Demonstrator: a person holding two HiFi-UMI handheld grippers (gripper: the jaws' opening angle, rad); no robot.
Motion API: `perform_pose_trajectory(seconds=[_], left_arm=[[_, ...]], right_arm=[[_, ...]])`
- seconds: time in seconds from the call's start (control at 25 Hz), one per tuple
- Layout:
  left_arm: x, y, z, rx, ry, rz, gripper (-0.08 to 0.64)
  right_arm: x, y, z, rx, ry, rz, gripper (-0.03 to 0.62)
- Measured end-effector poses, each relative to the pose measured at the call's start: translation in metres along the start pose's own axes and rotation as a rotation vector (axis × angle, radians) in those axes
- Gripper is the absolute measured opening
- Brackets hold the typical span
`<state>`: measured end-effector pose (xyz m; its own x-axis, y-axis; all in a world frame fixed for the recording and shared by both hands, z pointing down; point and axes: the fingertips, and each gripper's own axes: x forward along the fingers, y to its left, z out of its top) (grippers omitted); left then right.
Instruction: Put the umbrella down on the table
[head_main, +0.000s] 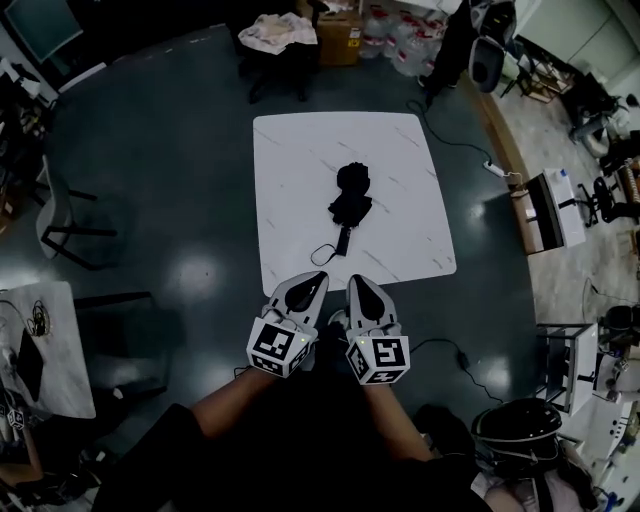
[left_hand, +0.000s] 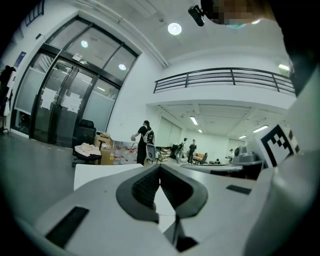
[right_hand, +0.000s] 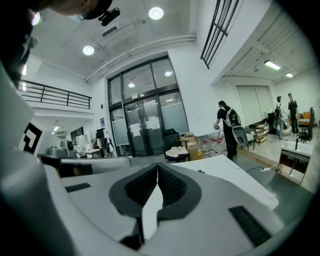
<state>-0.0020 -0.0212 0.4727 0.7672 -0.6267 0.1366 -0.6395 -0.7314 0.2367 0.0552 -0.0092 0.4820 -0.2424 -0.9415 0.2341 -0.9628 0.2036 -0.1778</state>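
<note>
Head view: left tongs (head_main: 317, 278), right tongs (head_main: 357, 281) abreast, both pinched.

umbrella (head_main: 349, 200) on table (head_main: 290, 160), mid-top; left tongs (head_main: 317, 277), right tongs (head_main: 358, 281) side by side at near edge

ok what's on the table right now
Only a folded black umbrella lies on the white table, near its middle, strap trailing toward the near edge. The table right under the umbrella is covered, so that patch cannot be seen.
</note>
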Motion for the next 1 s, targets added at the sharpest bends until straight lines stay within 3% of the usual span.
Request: perform_pose_trajectory(seconds=[0.24, 0.44, 1.0], left_arm=[[-0.074, 0.004, 0.013, 0.029, -0.063, 0.046, 0.017], [-0.113, 0.003, 0.012, 0.05, -0.081, 0.059, 0.018], [-0.137, -0.009, 0.019, 0.05, -0.123, 0.027, 0.017]], right_arm=[[-0.029, 0.075, -0.005, -0.058, -0.02, -0.024, 0.017], [-0.044, 0.113, -0.01, -0.074, -0.042, -0.012, 0.017], [-0.065, 0.132, -0.002, -0.099, -0.07, -0.04, 0.017]])
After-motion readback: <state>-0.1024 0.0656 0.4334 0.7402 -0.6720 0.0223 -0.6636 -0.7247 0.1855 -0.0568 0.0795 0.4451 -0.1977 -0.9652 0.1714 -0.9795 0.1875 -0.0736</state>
